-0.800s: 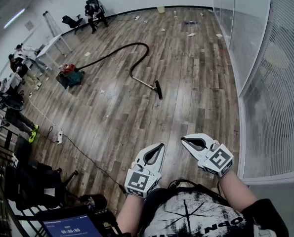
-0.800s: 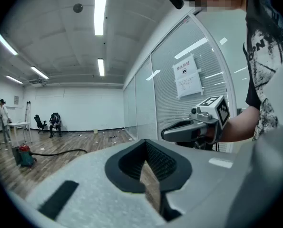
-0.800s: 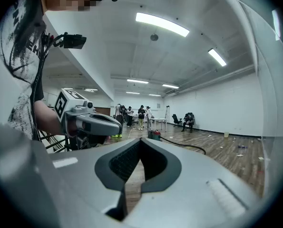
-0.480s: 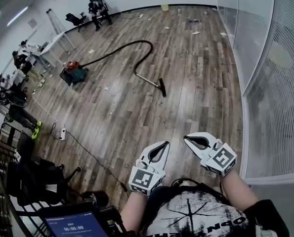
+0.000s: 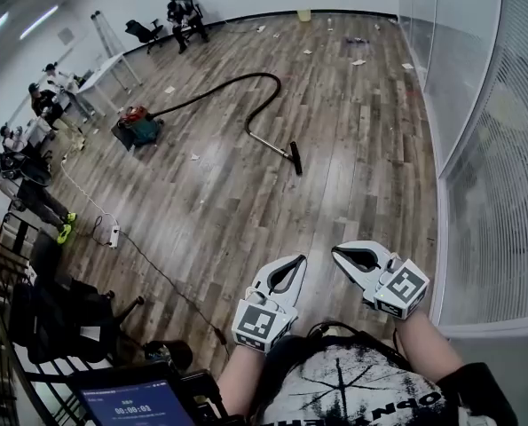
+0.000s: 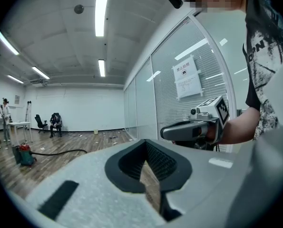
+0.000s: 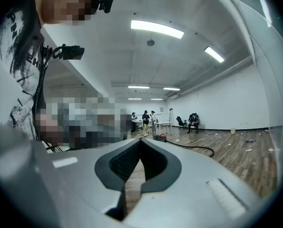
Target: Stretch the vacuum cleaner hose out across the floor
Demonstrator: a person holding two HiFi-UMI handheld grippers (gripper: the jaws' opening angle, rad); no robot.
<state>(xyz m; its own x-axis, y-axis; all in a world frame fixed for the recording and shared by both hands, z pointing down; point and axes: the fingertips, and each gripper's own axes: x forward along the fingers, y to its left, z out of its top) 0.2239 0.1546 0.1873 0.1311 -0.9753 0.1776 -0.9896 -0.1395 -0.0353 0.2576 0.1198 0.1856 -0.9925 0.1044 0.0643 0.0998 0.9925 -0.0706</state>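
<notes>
Though far from hose [image 5: 264, 74], jaws closed, empty.

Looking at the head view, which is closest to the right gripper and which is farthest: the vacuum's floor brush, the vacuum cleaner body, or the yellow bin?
1. The floor brush, just ahead of the right gripper.
2. The vacuum cleaner body, farther off on the left.
3. The yellow bin, way at the back.

Bright ceiling strip lights [image 7: 157, 28], sharp pics w/ strong fisheye edge distortion.
</notes>
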